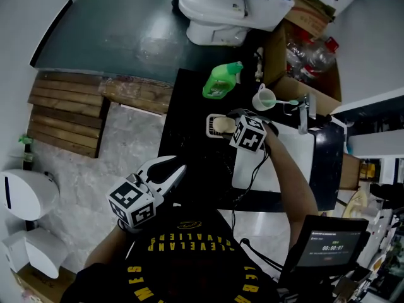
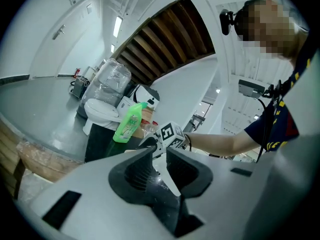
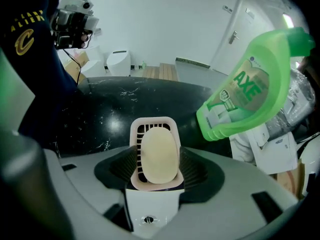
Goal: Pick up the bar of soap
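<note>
Currently my right gripper (image 3: 157, 156) is holding its jaws apart around the soap dish (image 3: 150, 121) carrying the bar of soap (image 3: 160, 151), inward from the black countertop's (image 3: 100, 114) left edge, near the green bottle (image 3: 250, 89). My left gripper (image 2: 159, 151) is hovering with its jaws slightly apart and empty.

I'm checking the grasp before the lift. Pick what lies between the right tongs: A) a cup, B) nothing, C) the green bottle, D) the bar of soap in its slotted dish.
D: the right gripper view shows the bar of soap lying in the slotted dish, with the right gripper tongs apart on either side of it.
</note>
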`<state>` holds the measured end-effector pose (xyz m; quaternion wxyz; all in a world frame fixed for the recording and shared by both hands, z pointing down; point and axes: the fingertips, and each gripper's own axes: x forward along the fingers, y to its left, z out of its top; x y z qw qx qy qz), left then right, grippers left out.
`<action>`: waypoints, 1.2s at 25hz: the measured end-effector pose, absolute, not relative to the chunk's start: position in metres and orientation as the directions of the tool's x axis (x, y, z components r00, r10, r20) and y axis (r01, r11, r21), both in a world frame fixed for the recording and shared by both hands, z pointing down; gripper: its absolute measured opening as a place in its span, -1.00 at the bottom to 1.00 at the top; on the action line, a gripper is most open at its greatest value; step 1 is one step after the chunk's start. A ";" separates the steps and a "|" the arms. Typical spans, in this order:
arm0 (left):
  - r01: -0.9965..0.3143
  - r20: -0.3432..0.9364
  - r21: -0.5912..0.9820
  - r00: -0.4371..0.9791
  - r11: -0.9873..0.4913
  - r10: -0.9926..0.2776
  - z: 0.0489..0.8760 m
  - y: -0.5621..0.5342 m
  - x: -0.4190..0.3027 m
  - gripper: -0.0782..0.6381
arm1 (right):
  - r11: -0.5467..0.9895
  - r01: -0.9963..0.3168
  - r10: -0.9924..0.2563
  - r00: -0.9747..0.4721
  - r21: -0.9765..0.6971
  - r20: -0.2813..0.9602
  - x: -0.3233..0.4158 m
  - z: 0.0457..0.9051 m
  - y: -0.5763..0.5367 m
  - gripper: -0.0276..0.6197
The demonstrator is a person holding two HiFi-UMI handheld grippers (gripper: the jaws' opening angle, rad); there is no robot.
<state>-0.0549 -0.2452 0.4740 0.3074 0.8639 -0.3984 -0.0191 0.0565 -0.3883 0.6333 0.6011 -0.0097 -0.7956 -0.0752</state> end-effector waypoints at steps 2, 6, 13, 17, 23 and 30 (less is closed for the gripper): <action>-0.681 0.217 0.549 0.676 -0.485 -0.704 0.477 -0.246 -0.057 -0.52 | 0.987 0.120 -0.070 -0.267 0.106 0.961 0.055 0.638 -0.389 -0.09; -0.684 0.226 0.557 0.670 -0.471 -0.707 0.479 -0.245 -0.061 -0.52 | 0.982 0.148 -0.079 -0.245 0.118 0.966 0.053 0.640 -0.389 -0.09; -0.683 0.223 0.557 0.672 -0.473 -0.706 0.476 -0.247 -0.066 -0.52 | 0.975 0.166 -0.105 -0.230 0.145 0.968 0.048 0.644 -0.392 -0.09; -0.679 0.226 0.561 0.676 -0.473 -0.702 0.477 -0.248 -0.065 -0.52 | 0.969 0.156 -0.153 -0.235 0.192 0.960 0.047 0.648 -0.395 -0.09; -0.677 0.238 0.563 0.682 -0.473 -0.692 0.481 -0.251 -0.060 -0.52 | 0.969 0.112 -0.186 -0.256 0.220 0.949 0.049 0.650 -0.401 -0.09; -0.678 0.236 0.564 0.680 -0.472 -0.694 0.479 -0.250 -0.062 -0.52 | 0.977 -0.003 -0.205 -0.321 0.215 0.925 0.047 0.638 -0.404 -0.09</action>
